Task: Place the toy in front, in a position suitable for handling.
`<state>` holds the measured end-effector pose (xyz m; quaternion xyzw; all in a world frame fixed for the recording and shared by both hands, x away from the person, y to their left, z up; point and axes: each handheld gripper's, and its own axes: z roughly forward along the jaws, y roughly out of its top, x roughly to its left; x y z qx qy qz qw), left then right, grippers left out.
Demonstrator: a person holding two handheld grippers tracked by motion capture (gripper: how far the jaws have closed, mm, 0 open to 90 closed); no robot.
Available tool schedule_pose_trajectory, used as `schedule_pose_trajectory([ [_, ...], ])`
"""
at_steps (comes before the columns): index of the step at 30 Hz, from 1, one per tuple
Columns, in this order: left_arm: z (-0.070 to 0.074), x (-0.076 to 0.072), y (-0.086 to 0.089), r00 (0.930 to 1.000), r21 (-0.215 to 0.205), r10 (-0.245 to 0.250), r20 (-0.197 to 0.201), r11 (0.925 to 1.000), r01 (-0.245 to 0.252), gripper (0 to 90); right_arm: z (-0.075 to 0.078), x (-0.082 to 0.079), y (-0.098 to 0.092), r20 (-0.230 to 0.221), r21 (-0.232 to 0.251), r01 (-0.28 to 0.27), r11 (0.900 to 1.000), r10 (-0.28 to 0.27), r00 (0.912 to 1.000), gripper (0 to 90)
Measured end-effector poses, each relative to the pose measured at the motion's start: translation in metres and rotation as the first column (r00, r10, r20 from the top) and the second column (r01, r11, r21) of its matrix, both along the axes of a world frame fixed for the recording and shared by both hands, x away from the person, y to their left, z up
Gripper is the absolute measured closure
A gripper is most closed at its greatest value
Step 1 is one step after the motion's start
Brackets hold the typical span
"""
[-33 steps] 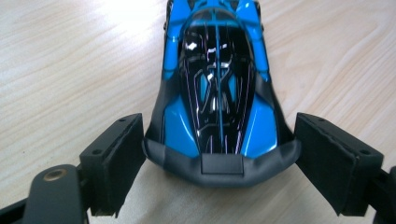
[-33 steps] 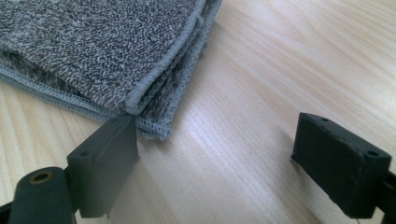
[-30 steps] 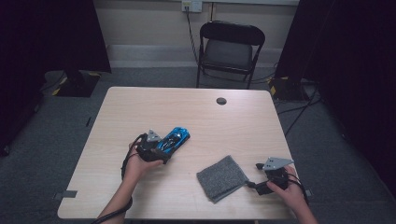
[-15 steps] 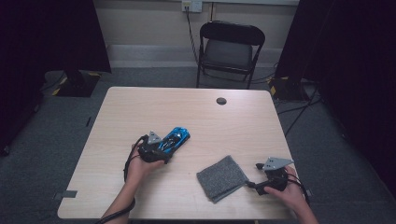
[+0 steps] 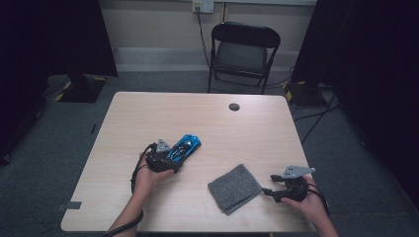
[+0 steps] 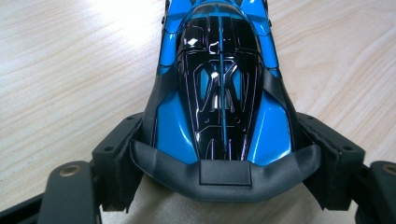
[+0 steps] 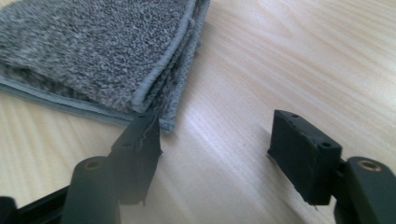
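Note:
A glossy blue and black toy car [image 5: 184, 147] lies on the wooden table [image 5: 237, 123], left of centre. My left gripper [image 5: 168, 157] has its jaws around the car's rear end. In the left gripper view the pads press both flanks of the car [image 6: 219, 79], having just closed in on it. A folded grey cloth [image 5: 233, 187] lies near the front edge. My right gripper [image 5: 267, 191] is just right of the cloth and open, though its jaws have just been closing. In the right gripper view the cloth's corner [image 7: 93, 51] touches the left fingertip [image 7: 142, 135], with bare table between the jaws.
A small black round cap [image 5: 234, 106] sits in the tabletop near the far edge. A black folding chair [image 5: 243, 49] stands behind the table. Cables run over the grey floor at the right. The table's front edge is close behind both hands.

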<state>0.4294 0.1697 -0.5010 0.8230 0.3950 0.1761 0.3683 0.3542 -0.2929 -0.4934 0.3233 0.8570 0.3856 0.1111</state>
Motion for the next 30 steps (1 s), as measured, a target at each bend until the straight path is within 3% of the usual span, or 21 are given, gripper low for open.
schedule_pose_trajectory([
  [6, 0.0, 0.0, 0.0, 1.0, -0.003, 0.002, 0.0, 1.0, -0.002, 24.0, 0.02, -0.005, 0.01, 0.053, 0.023, -0.014, 1.0, 0.013, 0.9985, 34.2],
  [8, 0.0, 0.0, 0.0, 1.0, -0.001, 0.0, 0.0, 1.0, 0.0, 24.0, 0.027, -0.006, 0.018, 0.053, 0.051, -0.033, 0.998, 0.03, 0.9981, 33.2],
  [15, 0.0, 0.0, 0.0, 1.0, 0.0, 0.0, 0.0, 1.0, 0.0, 24.0, 0.032, -0.005, 0.049, 0.054, 0.054, -0.108, 0.993, 0.105, 0.9931, 33.6],
  [18, 0.0, 0.0, 0.0, 1.0, -0.002, 0.001, 0.001, 1.0, -0.001, 24.0, 0.031, -0.003, 0.057, 0.047, 0.084, -0.112, 0.99, 0.108, 0.993, 33.9],
  [19, 0.0, 0.0, 0.0, 1.0, -0.001, 0.0, 0.0, 1.0, 0.0, 24.0, 0.03, 0.001, 0.064, 0.042, 0.132, -0.109, 0.985, 0.105, 0.9936, 34.5],
  [22, 0.0, 0.0, 0.0, 1.0, 0.0, 0.0, 0.001, 1.0, 0.0, 24.0, 0.028, 0.003, 0.073, 0.045, 0.087, -0.122, 0.989, 0.119, 0.9919, 34.6],
  [25, 0.0, 0.0, 0.0, 1.0, -0.001, 0.0, 0.001, 1.0, 0.0, 24.0, 0.023, 0.004, 0.08, 0.033, 0.073, -0.138, 0.988, 0.136, 0.9901, 35.4],
  [27, 0.0, 0.0, 0.0, 1.0, -0.001, 0.0, 0.001, 1.0, 0.0, 24.0, 0.02, 0.003, 0.082, 0.034, 0.024, -0.148, 0.989, 0.147, 0.9885, 35.4],
  [30, 0.0, 0.0, 0.0, 1.0, 0.0, 0.0, 0.001, 1.0, 0.0, 24.0, 0.017, 0.004, 0.08, 0.024, 0.021, -0.139, 0.99, 0.138, 0.9901, 35.9],
])
